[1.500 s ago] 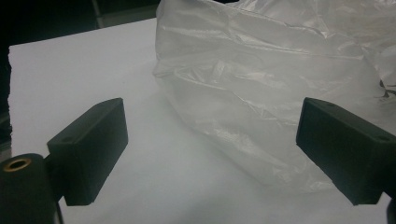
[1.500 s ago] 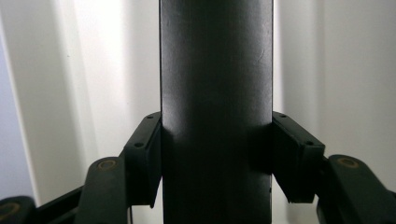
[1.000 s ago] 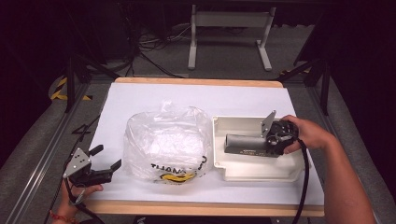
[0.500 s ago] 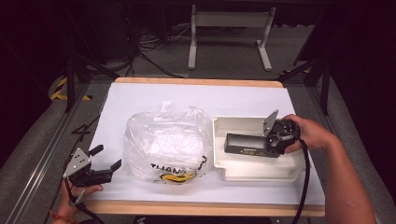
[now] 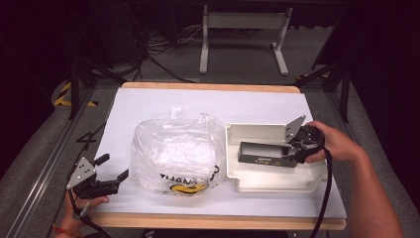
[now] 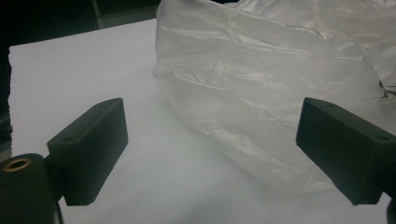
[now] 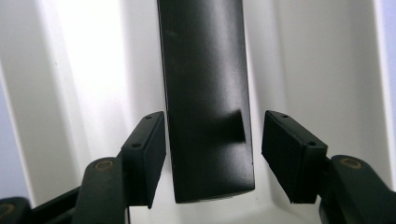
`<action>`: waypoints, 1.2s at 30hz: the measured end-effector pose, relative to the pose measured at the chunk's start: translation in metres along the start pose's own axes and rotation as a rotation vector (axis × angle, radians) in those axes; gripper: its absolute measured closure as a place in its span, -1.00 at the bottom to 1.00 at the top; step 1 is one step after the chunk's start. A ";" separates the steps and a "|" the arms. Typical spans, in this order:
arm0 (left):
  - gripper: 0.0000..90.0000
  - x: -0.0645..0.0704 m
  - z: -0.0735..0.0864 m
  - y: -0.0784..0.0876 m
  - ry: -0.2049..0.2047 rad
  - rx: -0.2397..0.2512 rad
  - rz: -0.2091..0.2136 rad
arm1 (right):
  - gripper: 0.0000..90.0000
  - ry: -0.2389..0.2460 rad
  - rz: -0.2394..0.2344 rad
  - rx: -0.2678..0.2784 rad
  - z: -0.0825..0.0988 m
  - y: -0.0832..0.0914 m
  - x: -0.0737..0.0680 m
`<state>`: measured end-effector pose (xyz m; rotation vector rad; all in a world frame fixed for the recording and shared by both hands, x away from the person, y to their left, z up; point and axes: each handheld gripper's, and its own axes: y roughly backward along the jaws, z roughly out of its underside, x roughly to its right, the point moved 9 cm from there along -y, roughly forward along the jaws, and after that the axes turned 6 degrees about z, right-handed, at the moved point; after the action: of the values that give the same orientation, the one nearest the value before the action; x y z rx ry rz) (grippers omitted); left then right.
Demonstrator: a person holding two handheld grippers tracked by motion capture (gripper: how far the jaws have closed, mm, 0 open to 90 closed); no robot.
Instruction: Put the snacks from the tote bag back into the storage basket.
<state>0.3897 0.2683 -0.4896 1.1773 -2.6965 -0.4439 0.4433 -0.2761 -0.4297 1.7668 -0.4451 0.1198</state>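
At the table's near left corner, the left gripper (image 5: 113,168) hovers with its 2 jaws spread wide, aimed at the crumpled clear plastic bag (image 5: 176,151) lying mid-table on the white tabletop (image 5: 148,104). Right of the bag sits a white tray (image 5: 257,134) holding a long black bar (image 5: 262,153). The right gripper (image 7: 212,158) straddles the bar's end, jaws parted on either side, the left pad just beside it and a gap at the right.

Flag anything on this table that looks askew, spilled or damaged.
Nothing stands out. The crumpled plastic bag sits intact mid-table, and the black box lies flat inside the white tray, between the right gripper's open jaws. No spill shows.
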 end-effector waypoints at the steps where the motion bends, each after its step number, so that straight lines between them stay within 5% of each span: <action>1: -0.78 0.000 0.000 0.000 0.000 0.000 0.000 | -0.09 -0.011 0.005 0.011 0.000 0.002 0.001; 17: -0.78 0.000 0.000 0.000 0.000 0.002 0.002 | -0.17 -0.136 0.141 0.171 -0.003 0.022 0.008; 36: -0.78 0.000 0.000 0.000 -0.002 0.005 0.004 | -0.31 -0.309 0.263 0.249 0.008 0.036 0.008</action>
<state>0.3893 0.2680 -0.4893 1.1725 -2.7028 -0.4388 0.4364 -0.2924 -0.3962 1.9722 -0.9199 0.0899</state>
